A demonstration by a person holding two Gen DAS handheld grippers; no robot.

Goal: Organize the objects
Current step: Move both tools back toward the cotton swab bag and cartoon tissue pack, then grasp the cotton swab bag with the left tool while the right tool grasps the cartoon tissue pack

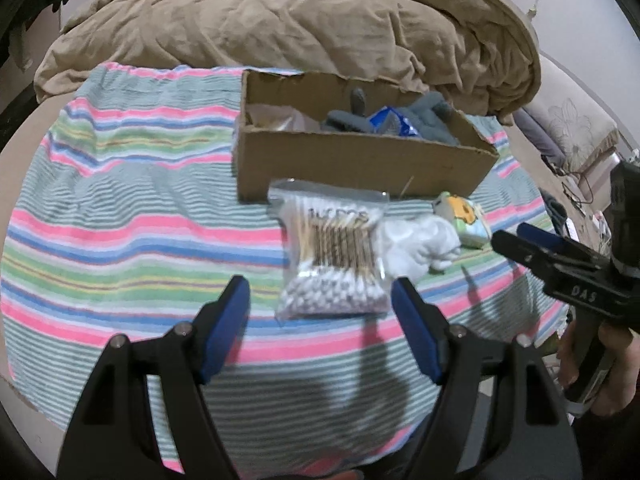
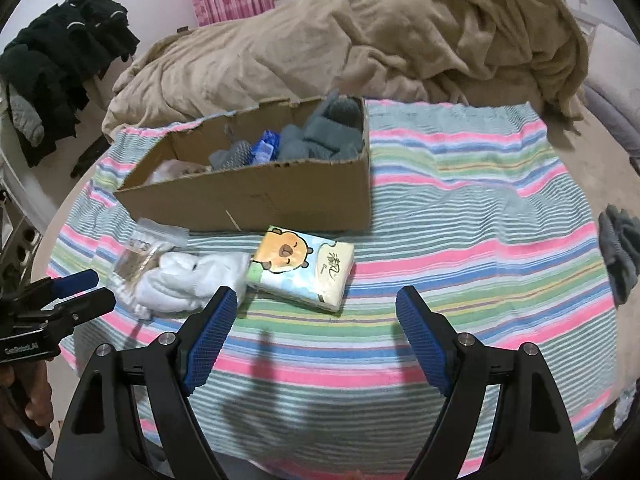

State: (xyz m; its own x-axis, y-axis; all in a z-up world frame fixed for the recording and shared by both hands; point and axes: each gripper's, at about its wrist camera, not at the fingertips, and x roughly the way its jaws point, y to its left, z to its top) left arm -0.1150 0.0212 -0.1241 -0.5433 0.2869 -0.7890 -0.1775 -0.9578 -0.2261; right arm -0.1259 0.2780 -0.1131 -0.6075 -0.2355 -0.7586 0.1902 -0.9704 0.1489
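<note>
A cardboard box [image 1: 352, 164] [image 2: 280, 196] stands on a striped towel and holds grey cloth [image 1: 432, 114] [image 2: 320, 136] and a blue packet [image 1: 390, 120] [image 2: 264, 146]. In front of it lie a clear bag of cotton swabs [image 1: 334, 256] [image 2: 132, 264], a white bundled cloth [image 1: 420, 246] [image 2: 188, 280] and a tissue pack with a cartoon bear [image 1: 466, 218] [image 2: 302, 268]. My left gripper [image 1: 320, 300] is open and empty, just short of the swab bag. My right gripper [image 2: 316, 312] is open and empty, just short of the tissue pack; it also shows in the left wrist view [image 1: 516, 236].
The striped towel [image 1: 140, 208] [image 2: 480, 216] covers a bed. A rumpled tan blanket [image 1: 300, 28] [image 2: 360, 40] lies behind the box. A grey cloth [image 2: 620, 252] lies at the towel's right edge. Dark clothes [image 2: 64, 60] hang at the far left.
</note>
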